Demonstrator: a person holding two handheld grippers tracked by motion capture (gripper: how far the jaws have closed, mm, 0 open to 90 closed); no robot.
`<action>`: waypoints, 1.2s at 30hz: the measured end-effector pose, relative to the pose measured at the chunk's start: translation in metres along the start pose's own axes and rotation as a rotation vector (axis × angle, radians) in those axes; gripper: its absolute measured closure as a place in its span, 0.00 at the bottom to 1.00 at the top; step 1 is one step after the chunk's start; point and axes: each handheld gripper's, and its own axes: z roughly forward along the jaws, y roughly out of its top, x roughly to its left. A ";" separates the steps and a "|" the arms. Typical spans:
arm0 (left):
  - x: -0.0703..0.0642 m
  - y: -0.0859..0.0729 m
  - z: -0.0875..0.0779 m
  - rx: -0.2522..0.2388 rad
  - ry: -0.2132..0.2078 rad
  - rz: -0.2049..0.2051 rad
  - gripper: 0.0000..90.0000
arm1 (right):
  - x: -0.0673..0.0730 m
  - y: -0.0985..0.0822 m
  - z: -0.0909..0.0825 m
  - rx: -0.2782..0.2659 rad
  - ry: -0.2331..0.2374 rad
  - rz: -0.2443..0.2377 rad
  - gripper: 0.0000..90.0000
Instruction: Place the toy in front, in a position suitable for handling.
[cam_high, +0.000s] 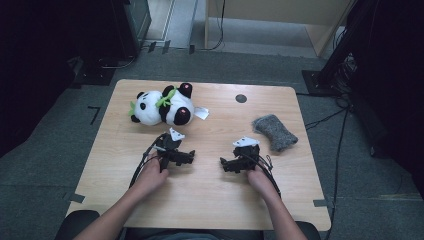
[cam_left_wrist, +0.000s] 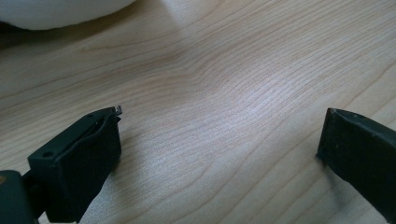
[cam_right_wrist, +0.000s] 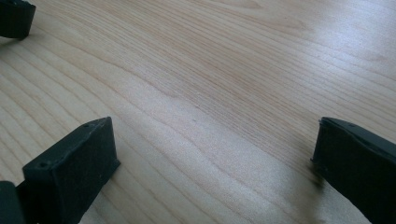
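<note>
- The left tool (cam_high: 186, 157) is held low over the table (cam_high: 210, 195), tips pointed inward; its jaws are spread apart, nothing between them.
- The right tool (cam_high: 226, 164) is held likewise, facing it, jaws apart.
- The panda (cam_high: 162, 106) lies just beyond the left tool.
- The grey pad (cam_high: 274, 131) lies near the right tool.

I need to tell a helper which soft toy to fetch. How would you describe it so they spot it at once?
On the light wooden table, look to the far left part, beyond the left gripper. There lies a black-and-white plush panda on its side. Its green neck ribbon and white tag set it apart from the grey fuzzy cloth at the right.
</note>
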 end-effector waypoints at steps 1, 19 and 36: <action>0.000 0.000 0.000 0.000 0.000 0.000 0.00 | 0.000 0.000 0.000 0.000 0.000 0.000 0.00; 0.005 0.000 0.000 0.000 -0.035 0.038 0.00 | 0.000 0.000 0.000 0.000 -0.001 0.000 0.00; 0.008 -0.004 -0.003 -0.002 -0.092 0.095 0.00 | 0.001 0.004 0.001 0.015 -0.032 0.037 0.00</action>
